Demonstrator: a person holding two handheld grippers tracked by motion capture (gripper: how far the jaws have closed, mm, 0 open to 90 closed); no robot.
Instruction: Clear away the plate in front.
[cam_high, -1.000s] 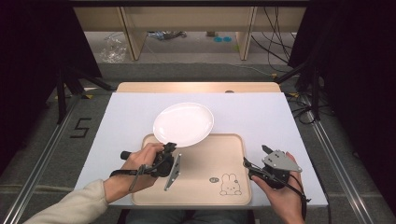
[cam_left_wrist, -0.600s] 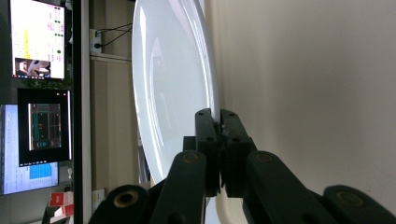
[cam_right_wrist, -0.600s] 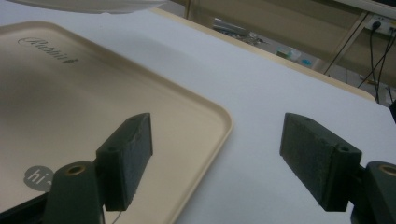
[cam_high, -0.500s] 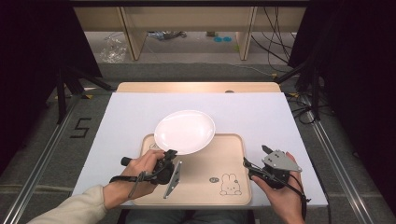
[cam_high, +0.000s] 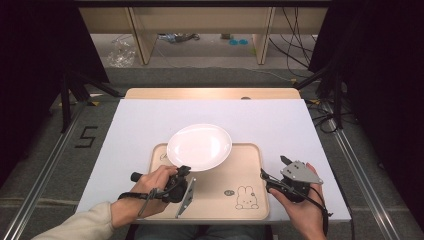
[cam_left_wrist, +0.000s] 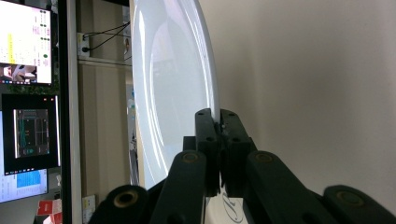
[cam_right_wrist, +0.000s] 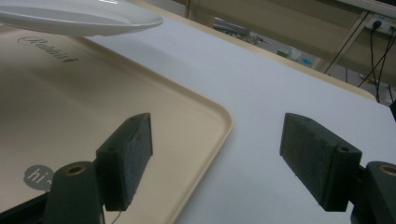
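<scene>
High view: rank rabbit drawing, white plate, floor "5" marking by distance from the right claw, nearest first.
From the right claw:
1. Rabbit drawing, on the tray's near right corner, just left of it.
2. White plate, over the tray's far left part.
3. "5" marking, on the floor left of the table.

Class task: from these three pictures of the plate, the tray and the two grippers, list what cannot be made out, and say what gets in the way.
- High view: the tray corner beneath the white plate, covered by the plate.
- Right gripper view: whether the plate touches the tray; the top edge cuts it off.
- Left gripper view: the plate's underside, seen edge-on, rim pinched by the left gripper.
- High view: small script near the rabbit drawing, too small.
</scene>
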